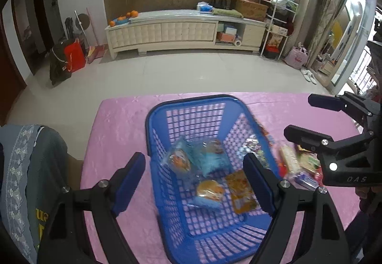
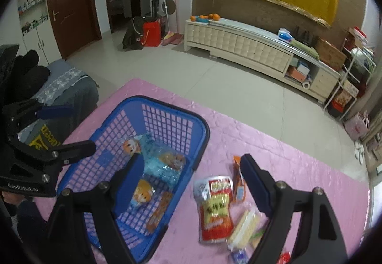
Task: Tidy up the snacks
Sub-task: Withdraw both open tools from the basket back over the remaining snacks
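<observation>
My left gripper [image 1: 194,178] hangs over the blue plastic lattice basket [image 1: 152,121], fingers wide apart w/ nothing between them. My right gripper [image 2: 188,183] is the same: fingers spread, nothing held, straddling the basket's right rim and the loose pile.

Basket sits mid-frame in the left view on the pink-covered desk [image 1: 119,121]. Inside, four packs already: two clear-and-light-blue wrapped cakes w/ cartoon print [image 1: 203,156], a round yellow bun in clear wrap [image 1: 210,190] and a flat orange sachet [image 1: 241,192].

Still outside, lower right of the right view, just beside the basket: a red-and-yellow snack pouch [image 2: 214,211], a slim orange stick pack [image 2: 238,183] touching its upper right edge, a pale wafer pack in clear wrap [image 2: 243,225], plus a few small bits at the bottom edge too blurred to name.

I'd judge this as mid-task, between drops: part sorted, pile remaining. Next move prob. for the right gripper: drop onto the red pouch, pinch across its narrow width, lift clear of the rim, release inside. Pouch lies flat, so the fingers need to get low; the wafer pack touching it may drag along.
</observation>
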Action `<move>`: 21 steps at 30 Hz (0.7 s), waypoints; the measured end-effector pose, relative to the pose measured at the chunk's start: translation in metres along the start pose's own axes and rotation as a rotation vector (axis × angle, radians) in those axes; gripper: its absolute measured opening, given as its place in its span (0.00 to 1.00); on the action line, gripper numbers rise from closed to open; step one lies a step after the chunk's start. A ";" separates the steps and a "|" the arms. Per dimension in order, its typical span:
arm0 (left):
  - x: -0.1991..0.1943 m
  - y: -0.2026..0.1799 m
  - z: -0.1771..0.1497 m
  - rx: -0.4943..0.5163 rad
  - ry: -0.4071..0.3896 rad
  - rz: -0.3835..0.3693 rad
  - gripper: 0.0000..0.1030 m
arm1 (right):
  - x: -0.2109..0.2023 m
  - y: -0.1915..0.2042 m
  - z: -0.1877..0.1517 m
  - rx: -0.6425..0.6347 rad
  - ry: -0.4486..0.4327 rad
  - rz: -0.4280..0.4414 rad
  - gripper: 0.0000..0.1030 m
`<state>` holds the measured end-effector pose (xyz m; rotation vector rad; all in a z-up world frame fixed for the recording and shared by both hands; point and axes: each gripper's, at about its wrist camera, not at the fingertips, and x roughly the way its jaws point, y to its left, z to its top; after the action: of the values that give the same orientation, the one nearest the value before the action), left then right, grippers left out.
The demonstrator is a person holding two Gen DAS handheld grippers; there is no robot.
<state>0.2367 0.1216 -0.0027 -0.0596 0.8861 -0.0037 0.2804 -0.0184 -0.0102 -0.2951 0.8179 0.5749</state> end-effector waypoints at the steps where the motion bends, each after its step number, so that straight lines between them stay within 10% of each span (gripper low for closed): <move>1: -0.005 -0.004 -0.001 0.005 -0.005 -0.002 0.80 | -0.015 0.000 -0.006 0.022 -0.002 0.004 0.83; 21: -0.072 -0.117 -0.010 0.151 -0.093 -0.052 0.80 | -0.118 -0.038 -0.062 0.092 -0.078 -0.089 0.83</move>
<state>0.1857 0.0058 0.0527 0.0577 0.7890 -0.1154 0.2016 -0.1211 0.0394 -0.2224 0.7496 0.4614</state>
